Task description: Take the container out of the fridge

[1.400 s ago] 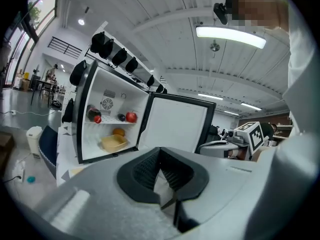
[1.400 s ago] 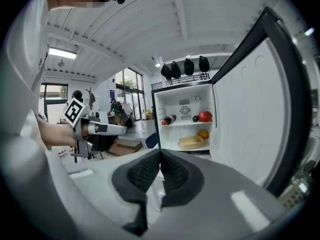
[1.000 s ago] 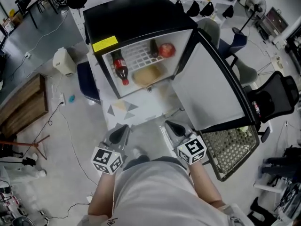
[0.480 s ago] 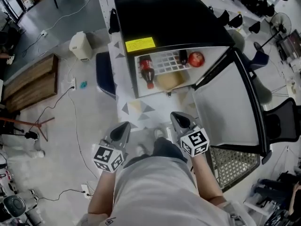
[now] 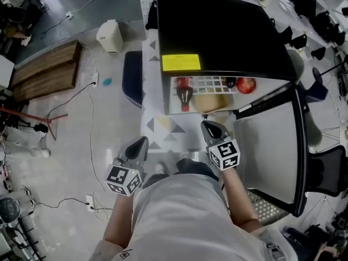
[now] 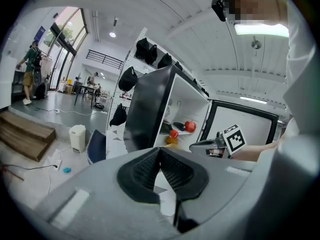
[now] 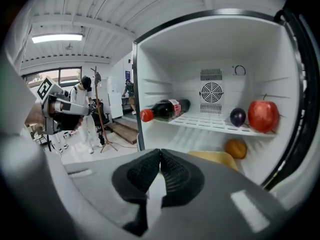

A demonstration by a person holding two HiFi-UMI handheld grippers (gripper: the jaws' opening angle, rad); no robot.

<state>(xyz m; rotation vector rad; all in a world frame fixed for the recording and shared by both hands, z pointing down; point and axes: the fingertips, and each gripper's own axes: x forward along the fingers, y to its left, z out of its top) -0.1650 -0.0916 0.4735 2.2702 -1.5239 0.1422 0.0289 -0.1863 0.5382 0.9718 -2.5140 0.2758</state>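
A black mini fridge (image 5: 217, 31) stands open, its door (image 5: 272, 151) swung out to the right. On its floor lies a pale yellow container (image 5: 209, 102) (image 7: 215, 158) with an orange (image 7: 235, 148) beside it. The wire shelf above carries a cola bottle (image 5: 184, 94) (image 7: 162, 109) lying down, a dark plum (image 7: 238, 117) and a red apple (image 5: 246, 85) (image 7: 262, 115). My right gripper (image 5: 209, 128) (image 7: 160, 154) is shut and empty, just in front of the opening and short of the container. My left gripper (image 5: 140, 144) (image 6: 160, 151) is shut and empty, lower left, away from the fridge.
A white bin (image 5: 110, 36), a dark blue seat (image 5: 132, 78) and a wooden bench (image 5: 46, 72) stand left of the fridge. Cables (image 5: 89, 129) trail over the floor. Black office chairs (image 5: 326, 173) crowd the right side behind the door. People stand far off at the window (image 6: 30, 74).
The view has shifted toward the fridge. My right gripper has come up close to the opening. The left gripper has followed a little. Both stayed shut.
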